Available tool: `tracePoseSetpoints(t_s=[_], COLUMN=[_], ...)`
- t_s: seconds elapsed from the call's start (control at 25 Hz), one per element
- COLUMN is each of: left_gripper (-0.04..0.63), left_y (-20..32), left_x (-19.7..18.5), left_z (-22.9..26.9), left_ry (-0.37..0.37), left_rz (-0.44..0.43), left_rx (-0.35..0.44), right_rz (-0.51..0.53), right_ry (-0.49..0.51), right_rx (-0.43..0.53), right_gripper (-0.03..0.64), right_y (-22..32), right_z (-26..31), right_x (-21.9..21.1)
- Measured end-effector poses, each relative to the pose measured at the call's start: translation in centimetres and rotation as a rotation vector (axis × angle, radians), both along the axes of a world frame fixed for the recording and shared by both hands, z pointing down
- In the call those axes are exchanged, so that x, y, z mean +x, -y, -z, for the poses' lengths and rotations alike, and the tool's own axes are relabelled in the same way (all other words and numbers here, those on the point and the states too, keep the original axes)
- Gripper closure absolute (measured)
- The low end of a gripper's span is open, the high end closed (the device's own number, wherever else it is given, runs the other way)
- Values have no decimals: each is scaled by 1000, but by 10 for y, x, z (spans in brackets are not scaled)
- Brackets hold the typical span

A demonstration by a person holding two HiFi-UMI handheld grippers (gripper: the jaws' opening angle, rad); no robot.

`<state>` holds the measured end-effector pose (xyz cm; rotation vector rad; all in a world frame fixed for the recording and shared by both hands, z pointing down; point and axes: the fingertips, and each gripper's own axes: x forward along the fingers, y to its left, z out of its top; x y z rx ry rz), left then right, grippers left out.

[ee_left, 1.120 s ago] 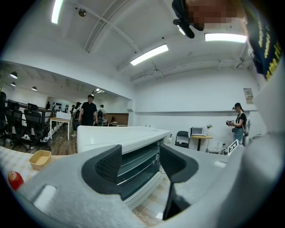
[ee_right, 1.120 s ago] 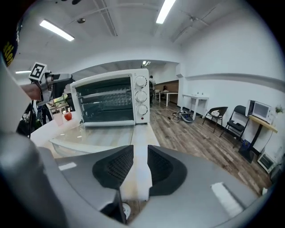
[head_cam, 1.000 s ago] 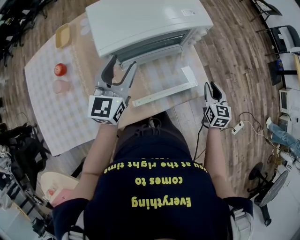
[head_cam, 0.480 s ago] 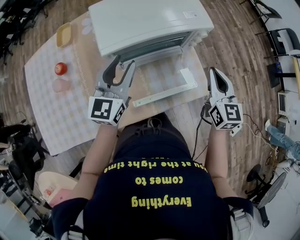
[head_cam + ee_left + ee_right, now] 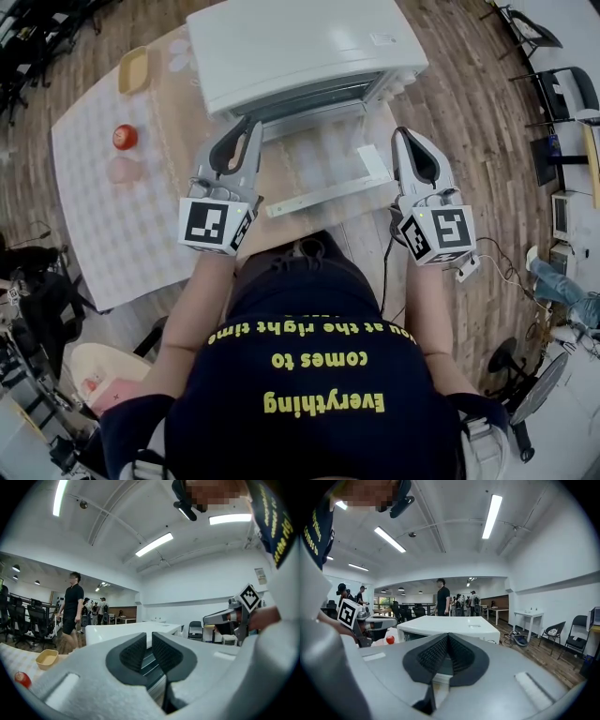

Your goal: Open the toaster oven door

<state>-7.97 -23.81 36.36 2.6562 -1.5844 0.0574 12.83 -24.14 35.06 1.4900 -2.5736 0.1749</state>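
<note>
Table: checked cloth [image 5: 103,216] on a wood floor; red ball-like item [image 5: 124,137] and yellow dish [image 5: 132,70] sit at the far left.
Oven: toaster oven [image 5: 300,47] at the table's far edge, long axis left to right, mouth facing the person.
Door: door [image 5: 319,159] lies folded down flat, with its handle [image 5: 328,192] on the near edge, parallel to the oven front. Task looks done.
Left gripper [image 5: 249,127]: over the door's left end. Jaws have just been closing to a narrow slit, with nothing between them.
Right gripper [image 5: 403,134]: by the handle's right end, pads pressed together, empty.
Risk: 1 downward knock on the lowered door could strain its hinge or tip the oven forward.
</note>
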Motion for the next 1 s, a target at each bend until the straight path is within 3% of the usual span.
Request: tracePoseSetpoints(t_s=[0.16, 0.48, 1.0], left_gripper=[595, 597, 597], left_y=[-3, -7, -9], left_x=[1, 5, 14], left_z=[-1, 0, 10], left_ry=[12, 4, -13], left_rz=[-2, -22, -33], left_rx=[-2, 5, 24], right_rz=[13, 63, 53], right_ry=[8, 11, 30], right_rx=[30, 37, 65], right_gripper=[606, 606, 606], right_y=[-4, -9, -10], right_z=[8, 12, 20], right_x=[-7, -16, -15])
